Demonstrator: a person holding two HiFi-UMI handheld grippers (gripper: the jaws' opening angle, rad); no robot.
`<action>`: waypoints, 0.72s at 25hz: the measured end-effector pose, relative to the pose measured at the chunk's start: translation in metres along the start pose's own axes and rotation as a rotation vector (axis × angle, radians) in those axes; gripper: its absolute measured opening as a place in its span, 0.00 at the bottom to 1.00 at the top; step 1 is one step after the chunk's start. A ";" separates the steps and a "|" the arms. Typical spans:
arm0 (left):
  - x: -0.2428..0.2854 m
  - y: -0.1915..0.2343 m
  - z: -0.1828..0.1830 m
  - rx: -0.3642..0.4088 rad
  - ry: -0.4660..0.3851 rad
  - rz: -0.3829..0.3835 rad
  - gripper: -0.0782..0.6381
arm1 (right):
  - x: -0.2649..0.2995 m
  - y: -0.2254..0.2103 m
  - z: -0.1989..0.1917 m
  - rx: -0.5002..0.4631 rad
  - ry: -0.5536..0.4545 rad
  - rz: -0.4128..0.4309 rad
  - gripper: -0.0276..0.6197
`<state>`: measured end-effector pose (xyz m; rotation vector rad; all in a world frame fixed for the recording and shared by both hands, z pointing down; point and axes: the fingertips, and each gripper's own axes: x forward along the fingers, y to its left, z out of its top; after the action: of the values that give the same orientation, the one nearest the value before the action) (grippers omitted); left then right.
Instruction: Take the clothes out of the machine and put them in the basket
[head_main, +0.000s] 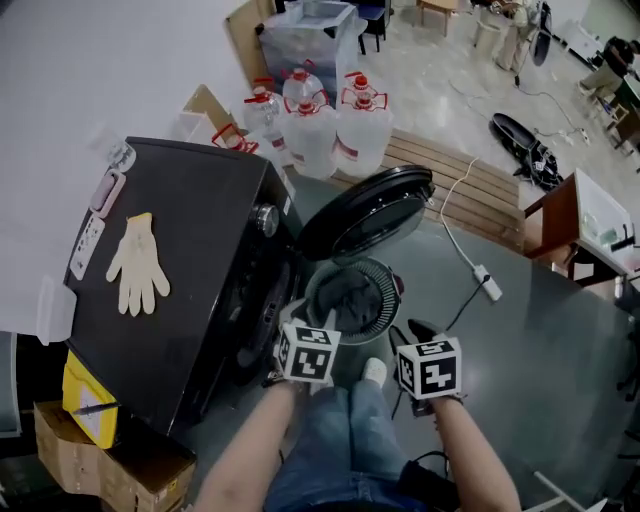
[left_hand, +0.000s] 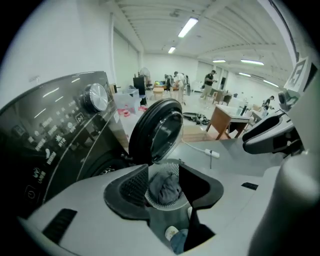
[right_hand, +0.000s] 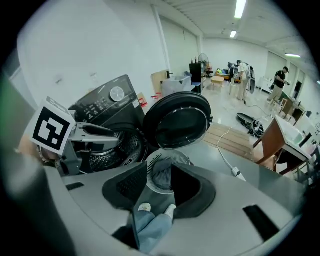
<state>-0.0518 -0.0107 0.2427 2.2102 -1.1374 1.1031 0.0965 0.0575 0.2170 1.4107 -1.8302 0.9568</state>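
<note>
The black washing machine (head_main: 190, 270) stands at the left with its round door (head_main: 365, 212) swung open. In the right gripper view its metal drum (right_hand: 107, 152) shows no clothes. A round grey basket (head_main: 385, 285) sits on the floor before the door, with dark grey clothes (head_main: 350, 300) in it. Both grippers hang high above the basket. My left gripper (left_hand: 162, 187) is open and empty; through its gap I see the clothes (left_hand: 166, 189). My right gripper (right_hand: 160, 185) is open and empty too, above the basket (right_hand: 167, 159).
A pale glove (head_main: 138, 262) lies on the machine's top. Water bottles (head_main: 320, 125) stand behind it beside a wooden pallet (head_main: 470, 185). A power strip (head_main: 488, 283) and its cable lie on the floor at the right. My jeans (head_main: 345, 430) and a shoe (head_main: 374, 372) are just below the basket.
</note>
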 end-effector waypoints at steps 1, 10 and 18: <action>-0.007 0.001 0.003 -0.006 -0.009 -0.003 0.37 | -0.006 0.001 0.004 -0.008 -0.008 -0.001 0.27; -0.062 0.006 0.033 -0.022 -0.113 0.017 0.34 | -0.052 0.008 0.034 -0.081 -0.070 0.006 0.27; -0.105 0.017 0.054 -0.010 -0.191 0.053 0.33 | -0.079 0.026 0.072 -0.142 -0.140 0.022 0.27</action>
<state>-0.0773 -0.0050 0.1265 2.3296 -1.2833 0.9199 0.0855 0.0416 0.1089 1.4024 -1.9785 0.7383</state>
